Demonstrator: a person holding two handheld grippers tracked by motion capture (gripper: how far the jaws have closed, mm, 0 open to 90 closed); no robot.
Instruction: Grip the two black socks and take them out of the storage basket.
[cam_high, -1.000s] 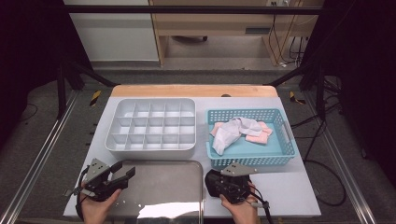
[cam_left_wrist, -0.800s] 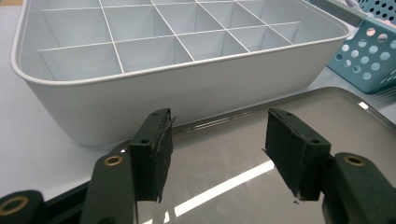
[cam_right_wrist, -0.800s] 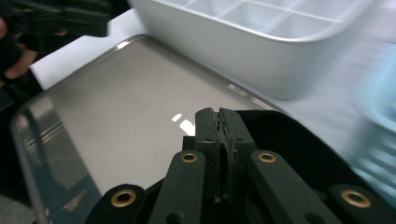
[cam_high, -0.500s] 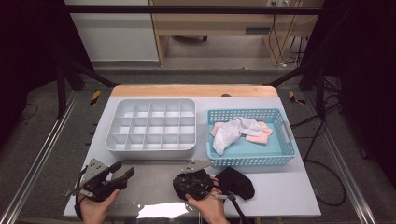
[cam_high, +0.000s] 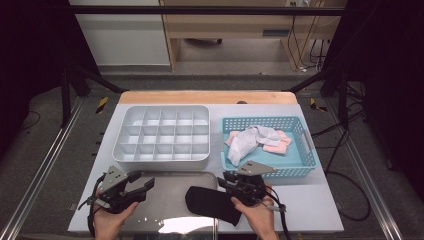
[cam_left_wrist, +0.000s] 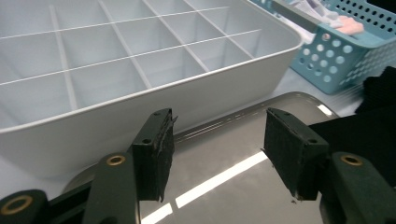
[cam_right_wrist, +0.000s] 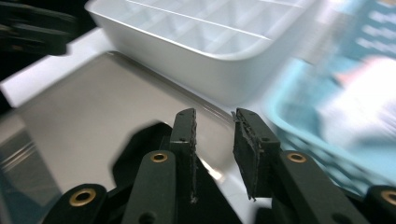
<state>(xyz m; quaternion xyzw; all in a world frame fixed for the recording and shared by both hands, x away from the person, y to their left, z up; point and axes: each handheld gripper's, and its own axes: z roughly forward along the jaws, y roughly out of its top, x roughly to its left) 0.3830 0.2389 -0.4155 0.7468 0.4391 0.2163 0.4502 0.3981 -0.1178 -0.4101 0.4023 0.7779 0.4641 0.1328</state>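
White bench (cam_high: 320, 210) carries everything, largest first: a white divided organiser (cam_high: 162, 134) with bare cells at centre, a blue basket (cam_high: 300, 162) of pale cloths (cam_high: 252, 140) to its right, and a steel tray (cam_high: 165, 205) at the near edge, likely a working surface between the two. Black cloth (cam_high: 212, 204) lies half on the tray's right end, half on the bench, just beside the right claw (cam_high: 225, 182). That claw hangs low over the cloth's edge, jaws a narrow gap apart and empty, pointed left toward the tray. Left claw (cam_high: 145, 184) rests over the tray's left part, jaws wide and empty, aimed at the organiser wall; it seems to be waiting. Both hands grip from below.
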